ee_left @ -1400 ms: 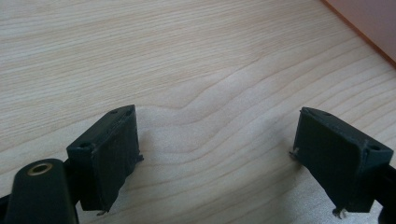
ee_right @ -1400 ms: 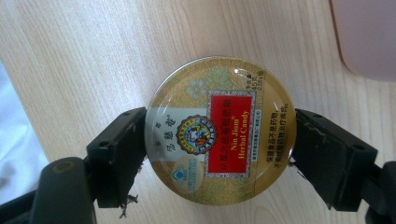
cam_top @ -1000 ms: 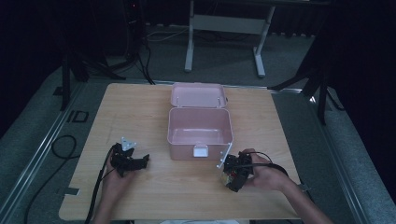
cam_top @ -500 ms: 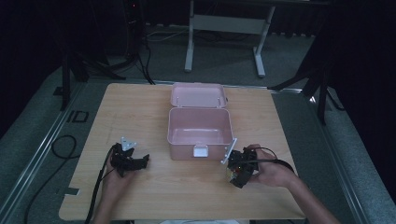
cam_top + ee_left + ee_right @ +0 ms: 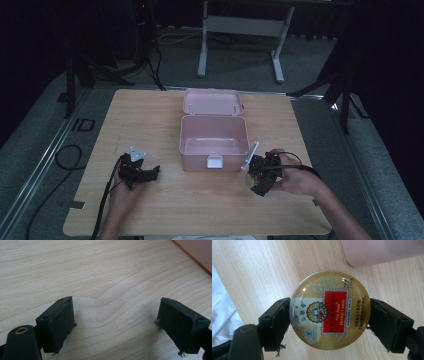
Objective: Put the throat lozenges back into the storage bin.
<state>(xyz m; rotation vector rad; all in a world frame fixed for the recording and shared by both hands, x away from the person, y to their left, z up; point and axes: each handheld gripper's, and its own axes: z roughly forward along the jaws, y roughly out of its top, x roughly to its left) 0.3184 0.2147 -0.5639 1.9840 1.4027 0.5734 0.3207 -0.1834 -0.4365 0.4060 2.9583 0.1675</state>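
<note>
The right hand-held gripper [image 5: 256,176] pinches a round tin [image 5: 330,309] by its edges, just right of the open pink box [image 5: 215,142]; the box lies leftward; the left hand-held gripper [image 5: 117,322], spread and empty, sits farther off.

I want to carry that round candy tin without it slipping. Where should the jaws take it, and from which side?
Grip the round tin across its widest span, one pad on each opposite edge of the rim, coming from the side with the lid facing the camera. The right gripper holds it this way; off-centre, the curved rim would likely squirt out.
</note>
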